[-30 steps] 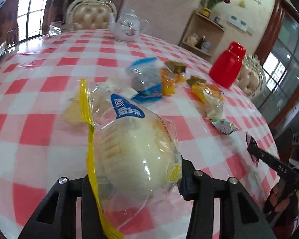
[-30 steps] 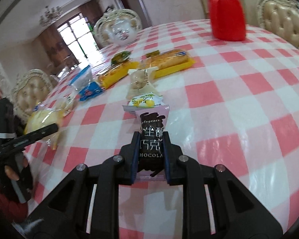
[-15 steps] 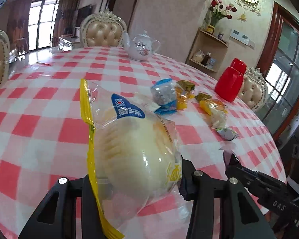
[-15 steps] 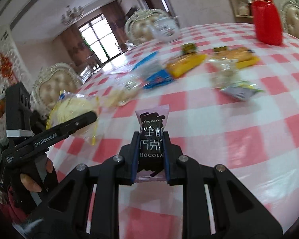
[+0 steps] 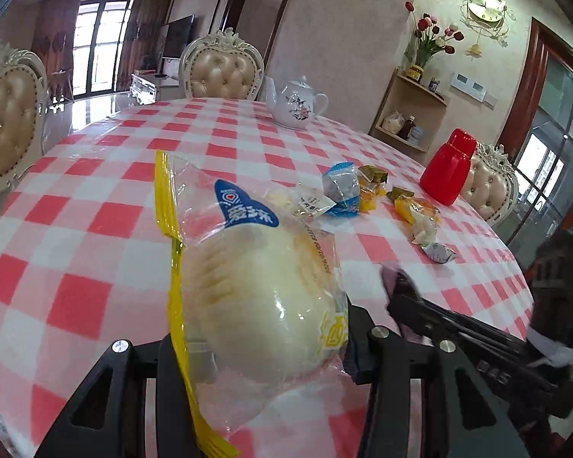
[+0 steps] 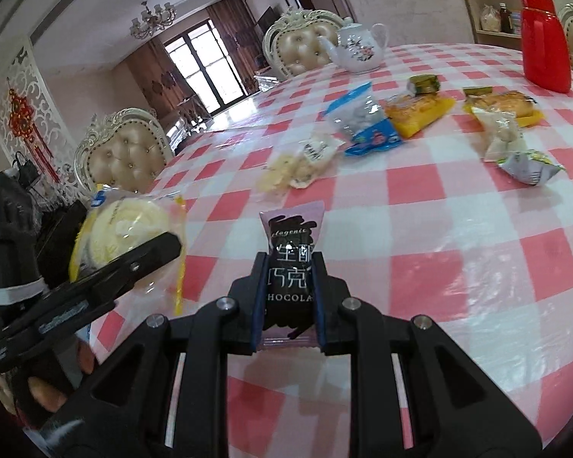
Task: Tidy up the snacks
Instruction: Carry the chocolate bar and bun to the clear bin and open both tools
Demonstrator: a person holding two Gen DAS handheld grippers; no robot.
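Red-checked tablecloth [image 5: 95, 191] lies bare ahead of the left gripper [image 5: 263, 347], which clamps a bagged bun [image 5: 256, 290] hiding its fingertips. Right wrist: right gripper [image 6: 289, 286] pinches a chocolate packet [image 6: 291, 263] above the table's near edge; snack pile [image 6: 393, 122] sits beyond.

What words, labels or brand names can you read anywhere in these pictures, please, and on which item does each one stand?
"elegenic", Chinese characters and "HOCOLA" (cut off by the pads): pink-and-black chocolate sachet in the right gripper.
"DAS": black finger of the right gripper, seen from the left wrist.
Blue badge with white Chinese characters, too blurred to quote: clear, yellow-edged bun bag in the left gripper.
Other snack wrappers, left gripper's side lettering: too small or blurred.
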